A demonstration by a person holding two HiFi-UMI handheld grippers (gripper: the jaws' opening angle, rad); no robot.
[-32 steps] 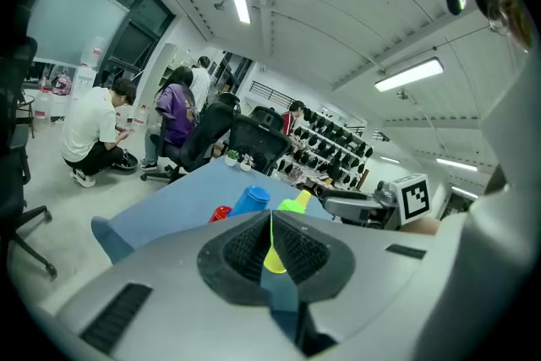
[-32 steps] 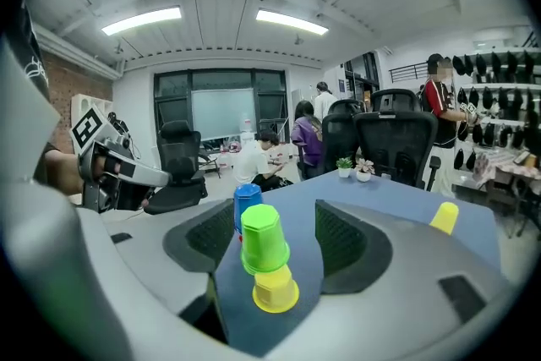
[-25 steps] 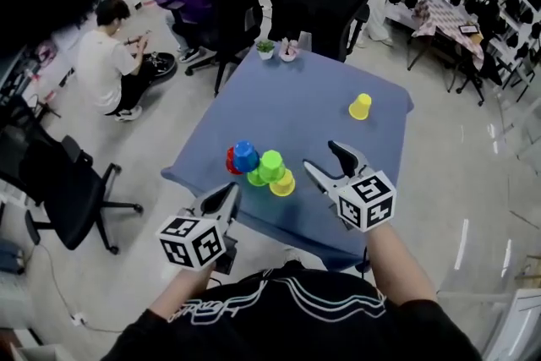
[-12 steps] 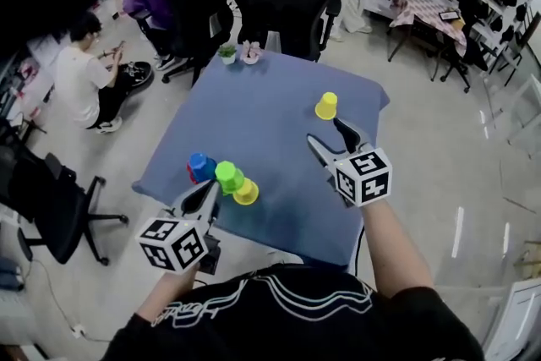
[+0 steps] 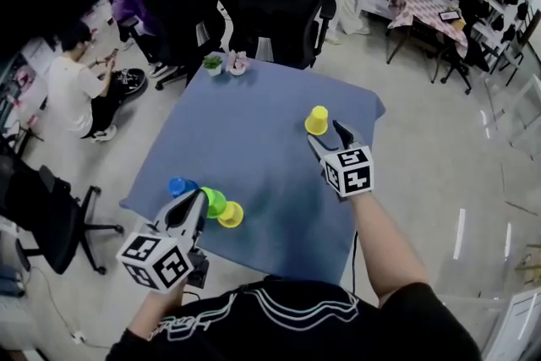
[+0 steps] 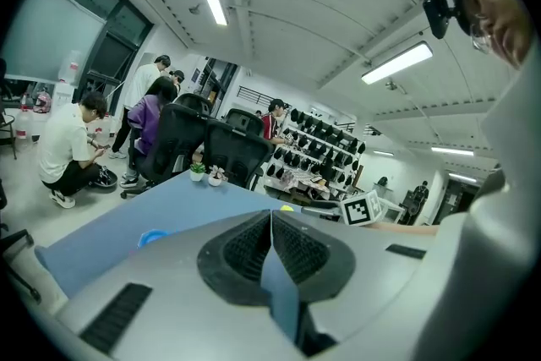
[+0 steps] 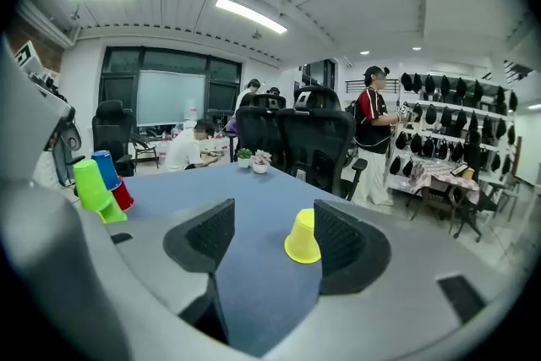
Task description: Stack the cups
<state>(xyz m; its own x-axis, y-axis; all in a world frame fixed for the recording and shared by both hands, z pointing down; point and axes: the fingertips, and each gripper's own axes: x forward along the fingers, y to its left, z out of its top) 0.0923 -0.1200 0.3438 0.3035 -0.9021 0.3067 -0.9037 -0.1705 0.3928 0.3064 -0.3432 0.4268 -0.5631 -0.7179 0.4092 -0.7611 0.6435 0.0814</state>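
Note:
A lone yellow cup [image 5: 317, 120] stands upside down on the blue table [image 5: 254, 110] at the far right. My right gripper [image 5: 327, 135] is open just short of it. In the right gripper view the yellow cup [image 7: 303, 237] stands ahead between the jaws, close to the right one, untouched. A cluster of blue [image 5: 179, 186], green [image 5: 215, 201] and yellow [image 5: 230, 215] cups sits at the near left edge. A red cup [image 7: 122, 195] shows behind them. My left gripper [image 5: 193, 205] hovers over this cluster, its jaws pressed together with nothing between them [image 6: 270, 220].
Two small potted plants [image 5: 213, 62] stand at the table's far left corner. Black office chairs [image 5: 279, 8] crowd the far edge. People sit on the floor at the left [image 5: 72, 84]. A person stands by a rack of hats [image 7: 372, 139] at the back right.
My right gripper has moved forward and now stands right at the lone yellow cup. My left gripper stays by the cup cluster at the near edge. No cup has moved.

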